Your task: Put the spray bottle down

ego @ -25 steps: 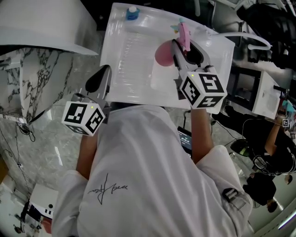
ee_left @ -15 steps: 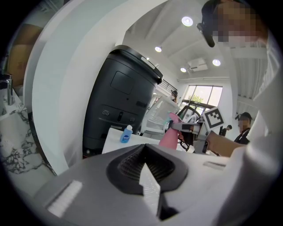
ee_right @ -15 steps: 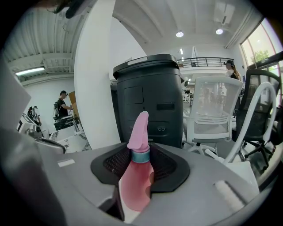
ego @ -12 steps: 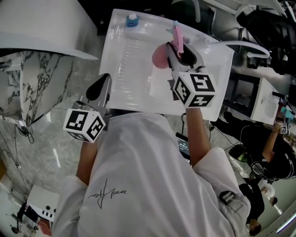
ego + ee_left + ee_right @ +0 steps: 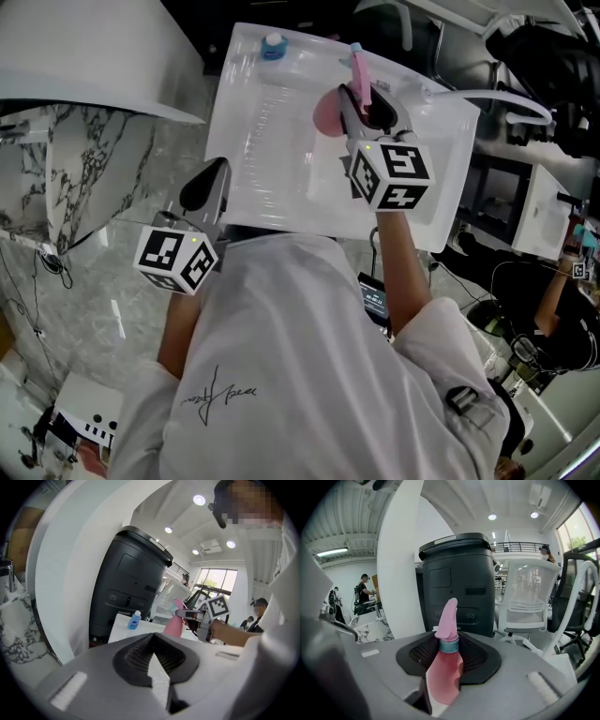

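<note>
The pink spray bottle (image 5: 444,667) with its pink trigger head (image 5: 358,73) stands upright between the jaws of my right gripper (image 5: 364,105), which is shut on its neck and body over the far side of the white table (image 5: 272,141). From the left gripper view the spray bottle (image 5: 174,620) shows in the distance, held by my right gripper (image 5: 193,615). My left gripper (image 5: 208,183) hangs at the table's near left edge, its jaws closed together with nothing between them.
A small blue bottle (image 5: 273,46) stands at the table's far left corner. A black bin (image 5: 457,581) and white chairs (image 5: 525,604) stand beyond the table. A marble counter (image 5: 66,178) lies to the left. People stand in the background.
My right gripper has moved with the spray bottle a little away from me and lower over the table. The left gripper has stayed where it was.
</note>
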### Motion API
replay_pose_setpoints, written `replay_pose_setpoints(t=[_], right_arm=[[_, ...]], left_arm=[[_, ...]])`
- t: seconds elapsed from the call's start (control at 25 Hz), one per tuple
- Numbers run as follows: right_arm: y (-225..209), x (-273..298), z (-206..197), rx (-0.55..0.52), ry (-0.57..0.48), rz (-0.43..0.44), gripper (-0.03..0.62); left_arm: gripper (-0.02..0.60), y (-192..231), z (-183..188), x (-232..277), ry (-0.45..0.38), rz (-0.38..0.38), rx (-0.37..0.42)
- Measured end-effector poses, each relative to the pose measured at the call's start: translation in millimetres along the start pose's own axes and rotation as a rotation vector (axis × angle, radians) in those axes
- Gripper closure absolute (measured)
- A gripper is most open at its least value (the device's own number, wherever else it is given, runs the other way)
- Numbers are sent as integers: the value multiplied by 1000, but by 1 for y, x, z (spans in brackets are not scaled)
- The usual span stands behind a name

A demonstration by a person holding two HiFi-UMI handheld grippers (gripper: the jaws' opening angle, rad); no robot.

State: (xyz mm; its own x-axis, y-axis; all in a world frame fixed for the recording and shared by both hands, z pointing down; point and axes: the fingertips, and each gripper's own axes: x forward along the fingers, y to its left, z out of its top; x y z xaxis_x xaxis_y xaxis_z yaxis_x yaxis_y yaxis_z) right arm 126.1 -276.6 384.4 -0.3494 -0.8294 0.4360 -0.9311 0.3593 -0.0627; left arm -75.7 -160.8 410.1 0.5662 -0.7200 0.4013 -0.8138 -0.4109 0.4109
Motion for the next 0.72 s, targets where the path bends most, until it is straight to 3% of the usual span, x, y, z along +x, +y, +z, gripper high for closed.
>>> replay_pose_setpoints(t=[0.72], right_arm=[[-17,38,-9,14,-36,-14,467]], left_arm=[[531,-2,-3,6,25,16,1]])
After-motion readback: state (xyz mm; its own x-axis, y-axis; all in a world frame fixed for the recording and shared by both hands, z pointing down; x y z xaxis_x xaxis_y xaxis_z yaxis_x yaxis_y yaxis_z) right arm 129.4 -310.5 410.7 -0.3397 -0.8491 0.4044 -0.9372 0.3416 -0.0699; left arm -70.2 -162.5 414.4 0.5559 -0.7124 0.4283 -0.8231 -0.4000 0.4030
